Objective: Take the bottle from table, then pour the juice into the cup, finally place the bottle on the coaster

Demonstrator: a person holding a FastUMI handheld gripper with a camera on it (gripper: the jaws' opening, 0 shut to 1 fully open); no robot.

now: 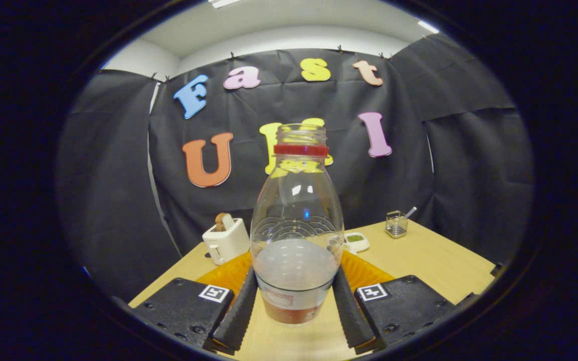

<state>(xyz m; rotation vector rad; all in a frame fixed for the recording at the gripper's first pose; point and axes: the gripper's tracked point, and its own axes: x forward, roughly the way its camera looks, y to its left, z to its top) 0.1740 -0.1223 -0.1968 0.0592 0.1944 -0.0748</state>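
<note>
A clear plastic bottle with no cap and a red ring at its neck stands upright between my fingers. It has a pale label around its lower part and a little reddish juice at the bottom. My gripper is shut on the bottle, one finger pressing each side of its lower body. Just behind the bottle lies an orange ribbed coaster, showing on both sides of it on the wooden table. I cannot tell whether the bottle's base touches the table.
A white toaster with a slice of bread in it stands at the back left of the table. A small white dish with something green lies behind the bottle, and a wire holder stands at the back right.
</note>
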